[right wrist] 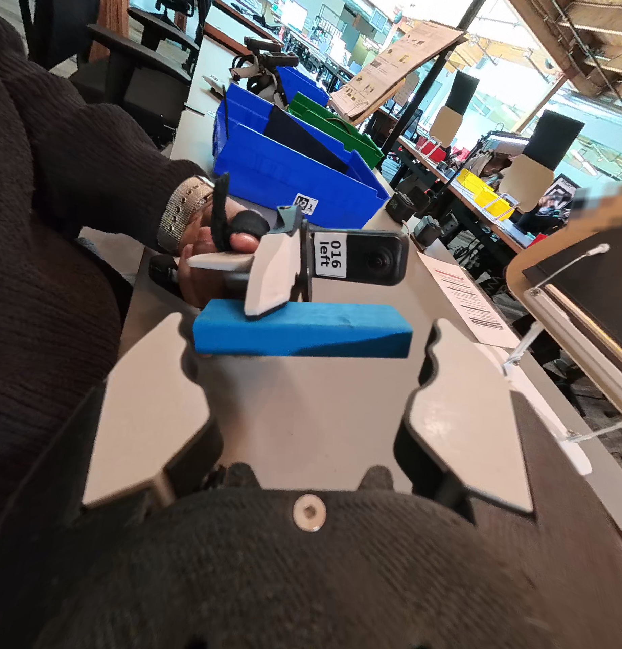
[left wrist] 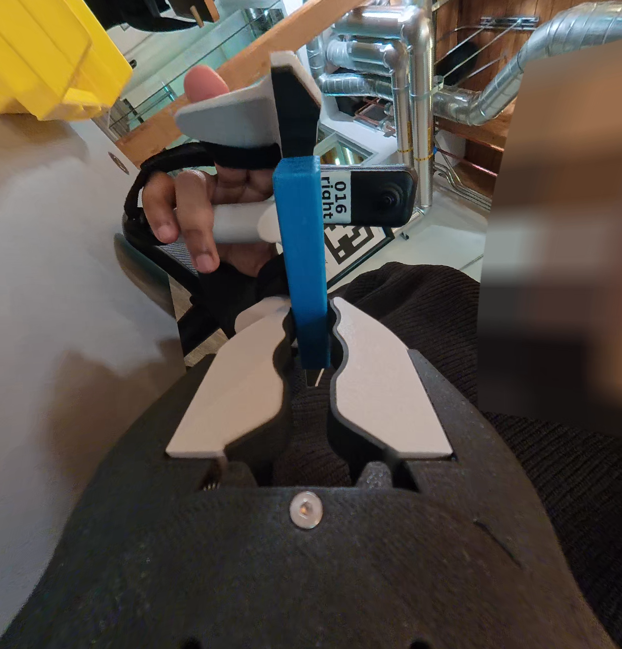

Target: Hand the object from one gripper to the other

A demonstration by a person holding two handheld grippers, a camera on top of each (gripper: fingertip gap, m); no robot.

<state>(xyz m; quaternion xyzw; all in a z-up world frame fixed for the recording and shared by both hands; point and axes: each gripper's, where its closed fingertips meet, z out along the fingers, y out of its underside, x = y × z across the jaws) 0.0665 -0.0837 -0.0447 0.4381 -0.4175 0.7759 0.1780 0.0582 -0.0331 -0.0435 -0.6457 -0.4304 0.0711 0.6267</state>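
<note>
A long blue block (left wrist: 302,246) is clamped at one end between the fingertips of my left gripper (left wrist: 309,309). In the right wrist view the block (right wrist: 302,333) lies crosswise above the table, and the left gripper (right wrist: 277,302) grips it left of its middle. My right gripper (right wrist: 309,326) is wide open. Its two fingertips stand just outside the block's two ends and do not touch it. In the left wrist view, one right-gripper finger (left wrist: 292,112) shows above the block's far end. A hand holds each gripper.
Blue bins (right wrist: 285,168) and a green bin (right wrist: 330,130) stand on the grey table (right wrist: 302,404) behind the block. A printed sheet (right wrist: 467,305) and a clear stand (right wrist: 534,337) are at the right. A yellow bin (left wrist: 49,59) is at upper left. Dark sleeves (right wrist: 56,210) are close. Only a small space, under 4 cm, lies between the two pairs of fingers.
</note>
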